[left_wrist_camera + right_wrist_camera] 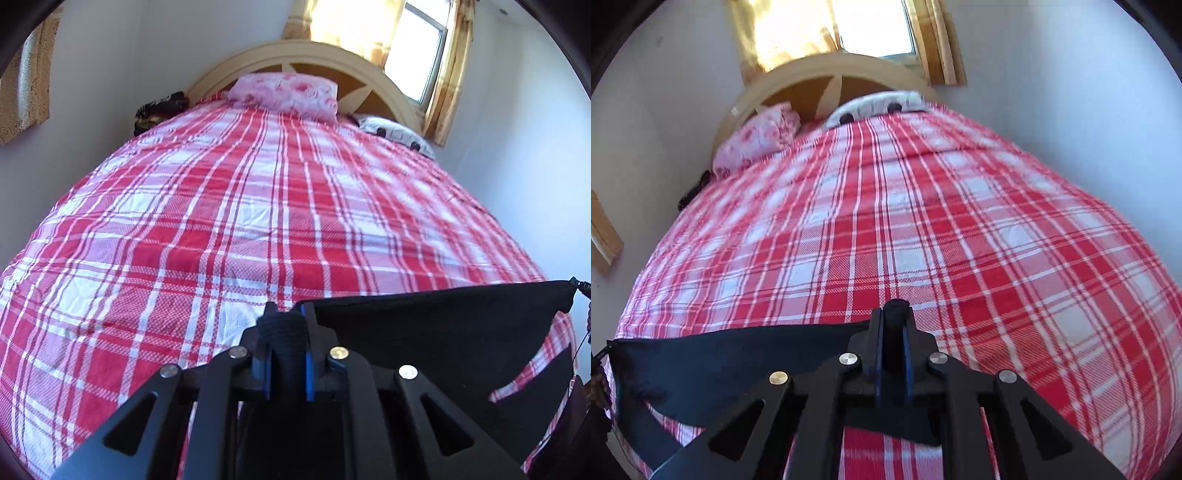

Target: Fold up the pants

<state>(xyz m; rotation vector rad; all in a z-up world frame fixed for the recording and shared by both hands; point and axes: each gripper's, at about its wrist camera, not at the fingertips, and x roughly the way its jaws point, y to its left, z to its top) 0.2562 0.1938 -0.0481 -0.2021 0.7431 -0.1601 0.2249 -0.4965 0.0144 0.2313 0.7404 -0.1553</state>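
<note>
Nearest us, our left gripper pinches a bunched edge of the black pants, and our right gripper clamps the other end. The cloth stretches taut between them, its long axis sideways above the plaid bedspread.

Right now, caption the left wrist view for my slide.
Left gripper shut on black fabric pants, stretched taut above the red-and-white plaid bedspread.
</note>
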